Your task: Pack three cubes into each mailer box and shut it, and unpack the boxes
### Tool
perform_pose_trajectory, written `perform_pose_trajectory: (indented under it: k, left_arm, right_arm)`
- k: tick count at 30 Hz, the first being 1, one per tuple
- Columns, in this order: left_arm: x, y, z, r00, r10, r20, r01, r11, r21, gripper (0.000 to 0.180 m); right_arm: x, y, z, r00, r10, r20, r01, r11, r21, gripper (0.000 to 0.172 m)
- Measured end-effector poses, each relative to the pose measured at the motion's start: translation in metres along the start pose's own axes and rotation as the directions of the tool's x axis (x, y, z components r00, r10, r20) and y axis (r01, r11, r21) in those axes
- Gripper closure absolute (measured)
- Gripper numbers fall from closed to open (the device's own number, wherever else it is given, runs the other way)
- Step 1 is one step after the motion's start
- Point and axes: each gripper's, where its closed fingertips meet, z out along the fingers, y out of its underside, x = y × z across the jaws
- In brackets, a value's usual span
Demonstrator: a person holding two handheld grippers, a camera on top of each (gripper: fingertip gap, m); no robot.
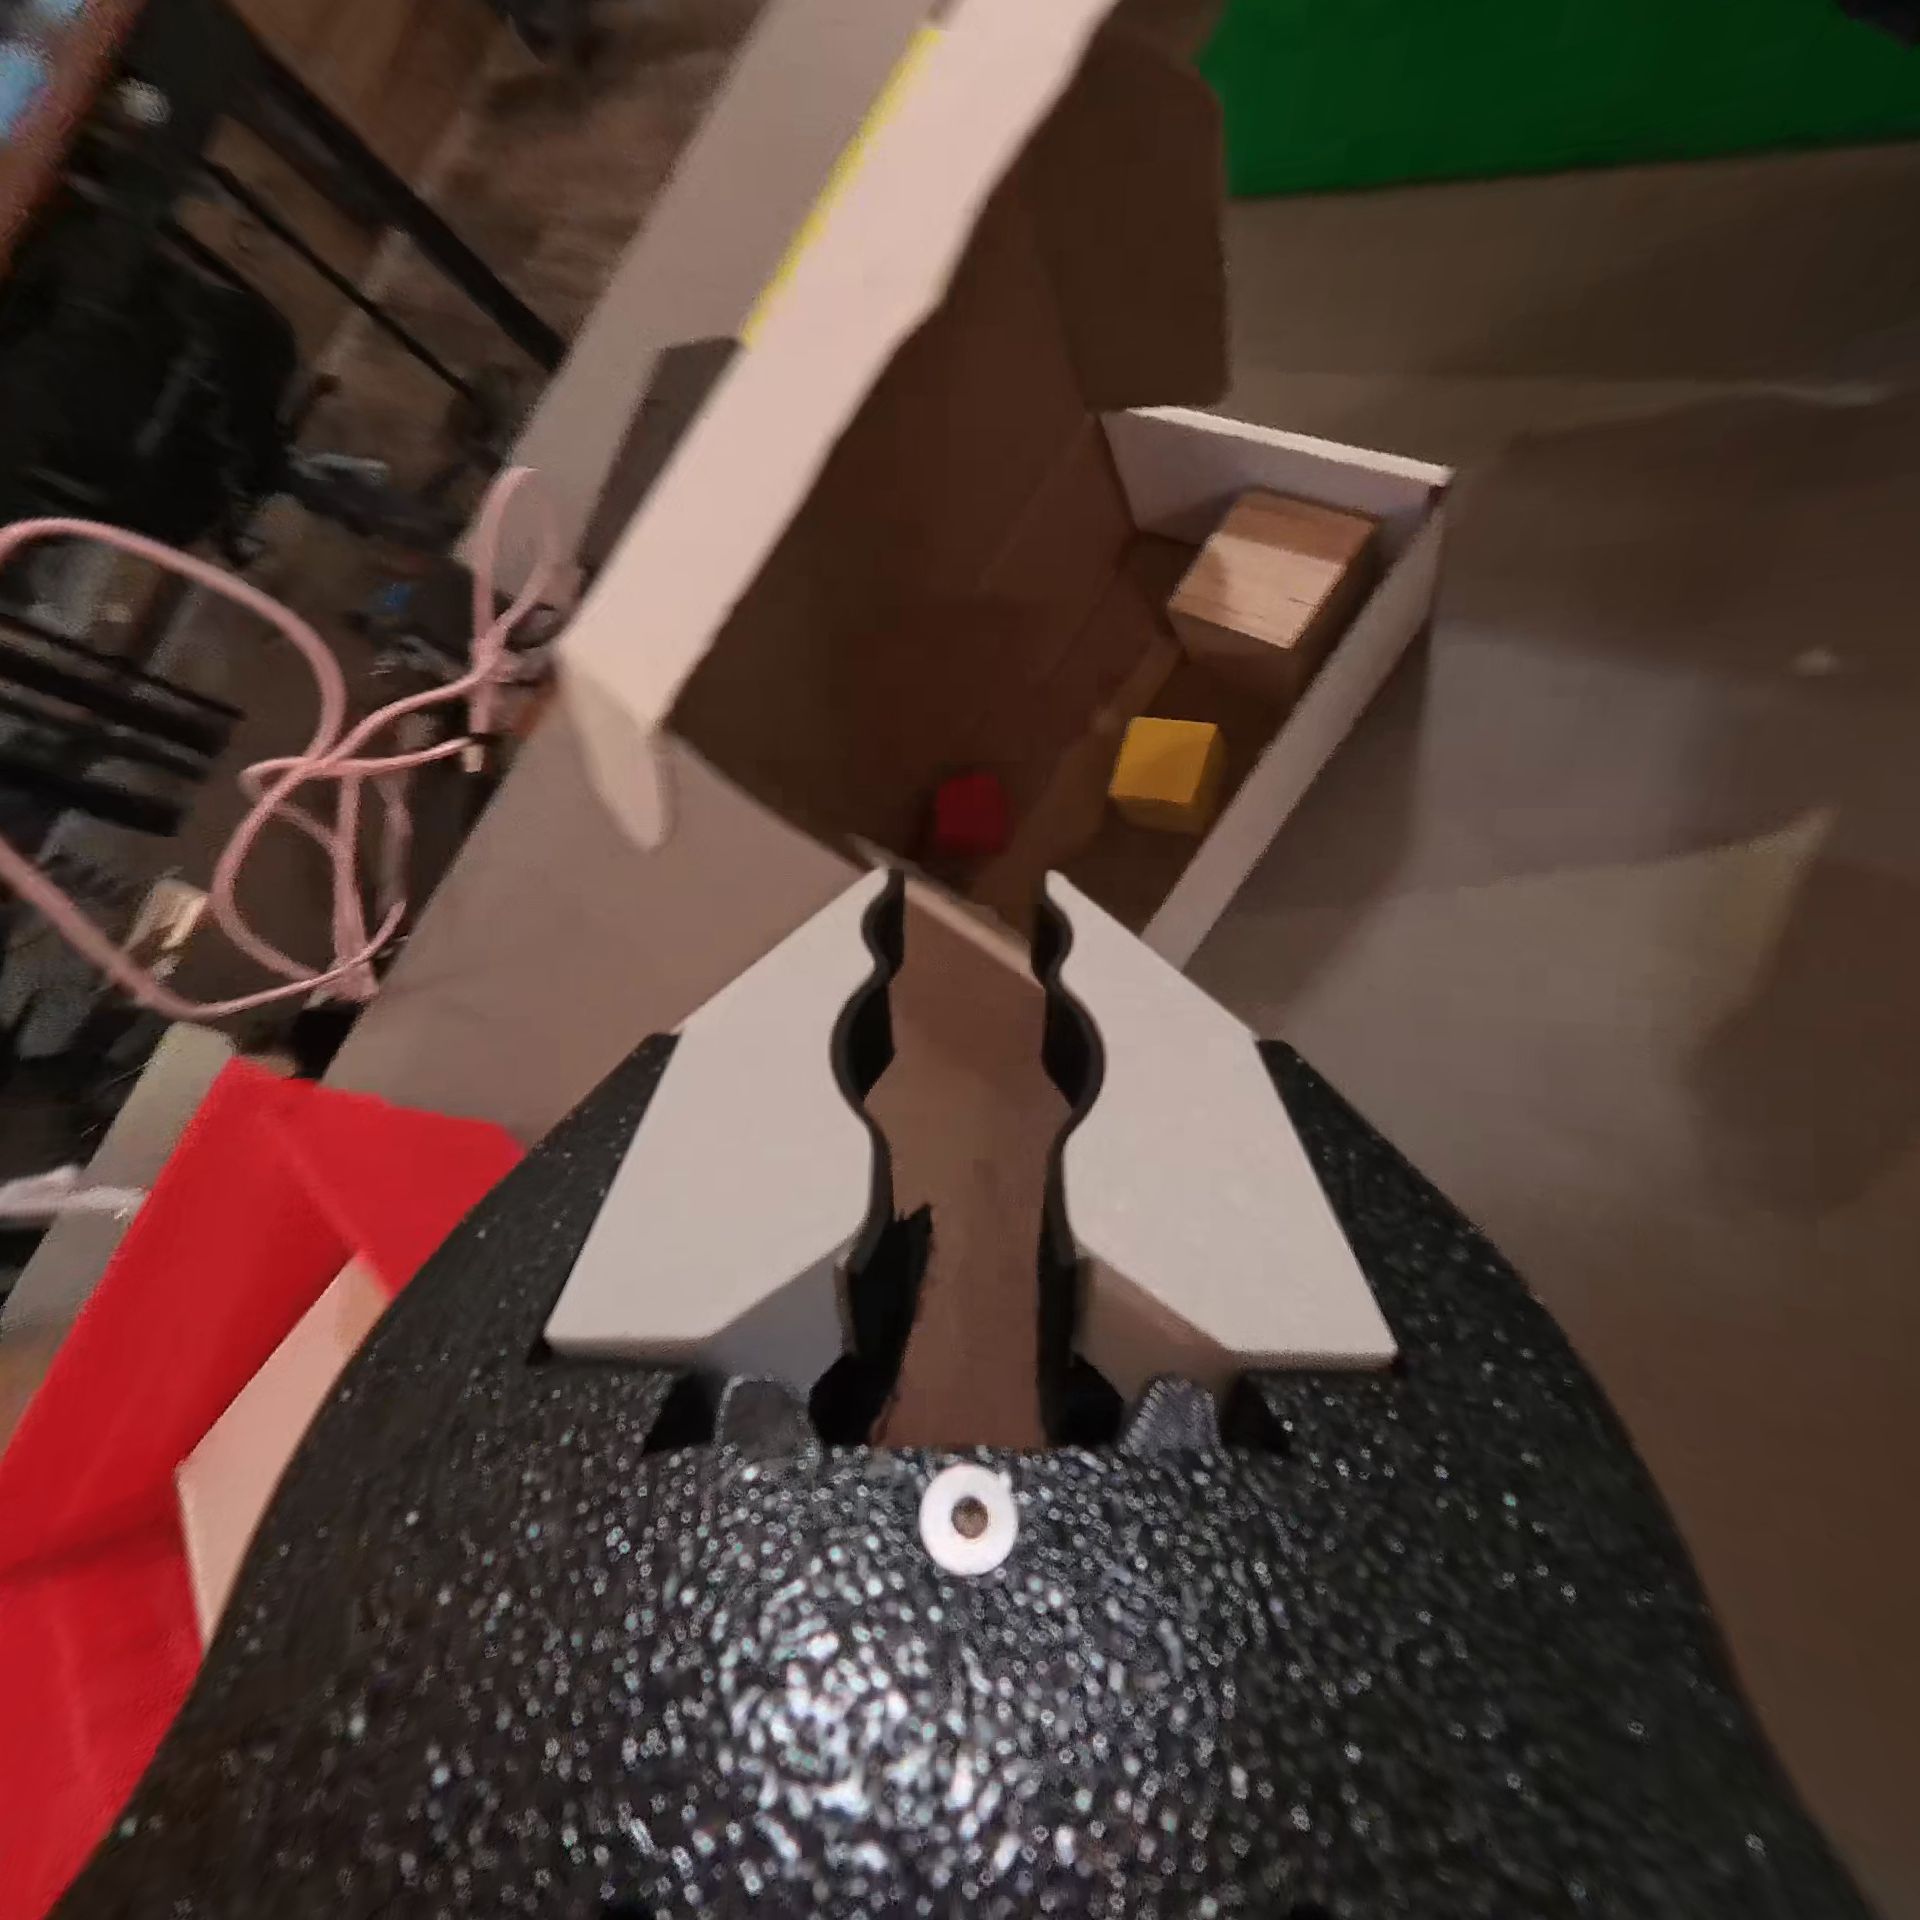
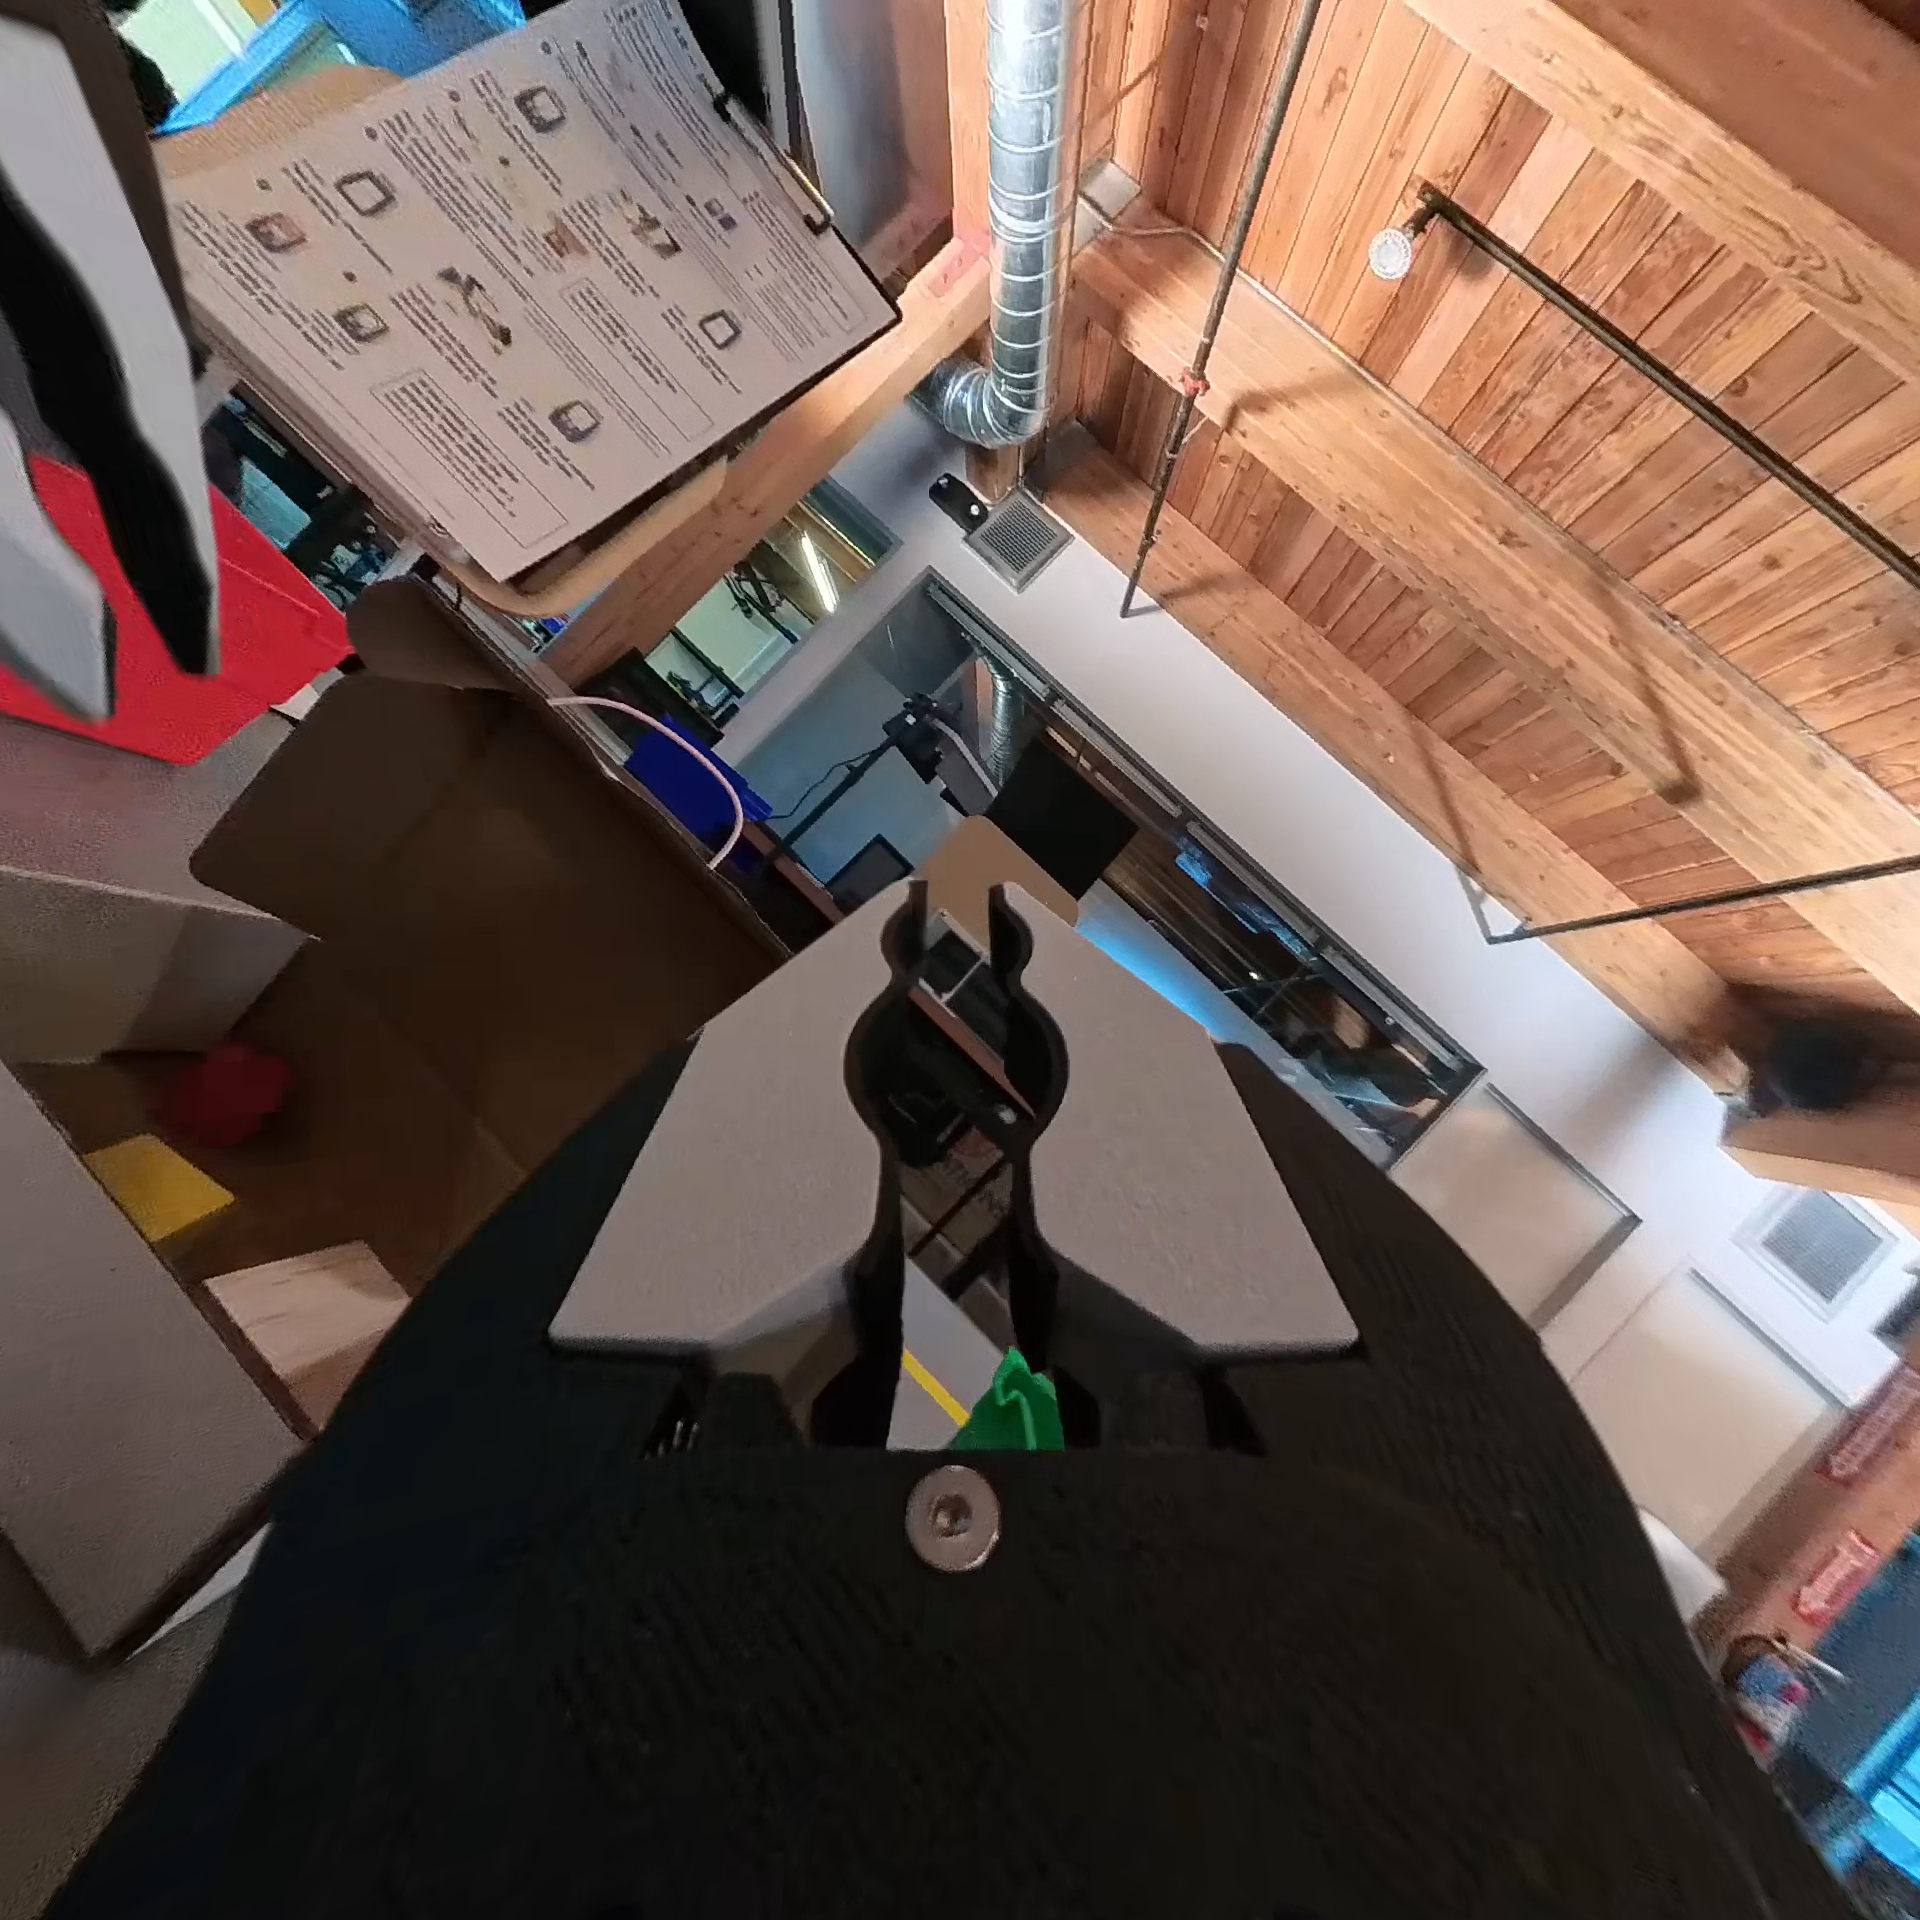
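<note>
Risk entry: mailer box (image 1: 1304, 717) lid (image 1: 914, 499) half-raised over three cubes; both hand-held grippers (image 1: 971, 894) (image 2: 956, 899) parted, empty; unheld lid liable to drop toward 5 o'clock.

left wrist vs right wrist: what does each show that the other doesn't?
Left wrist only: pink cables, green surface, the left gripper with open jaws by the box wall.
Right wrist only: clipboard sheet, metal duct, wooden ceiling, the right gripper.
Both: the open mailer box, with red cube, yellow cube and wooden cube inside.
</note>
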Motion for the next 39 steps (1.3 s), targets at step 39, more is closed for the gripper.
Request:
perform_pose_trajectory:
  k: [39]
  left_arm:
    - [-0.016, -0.004, 0.038, 0.876, -0.455, -0.160, 0.478, 0.863, 0.165, 0.165]
  right_arm:
    - [-0.078, 0.079, 0.002, 0.691, 0.723, -0.001, -0.529, 0.505, -0.682, 0.165]
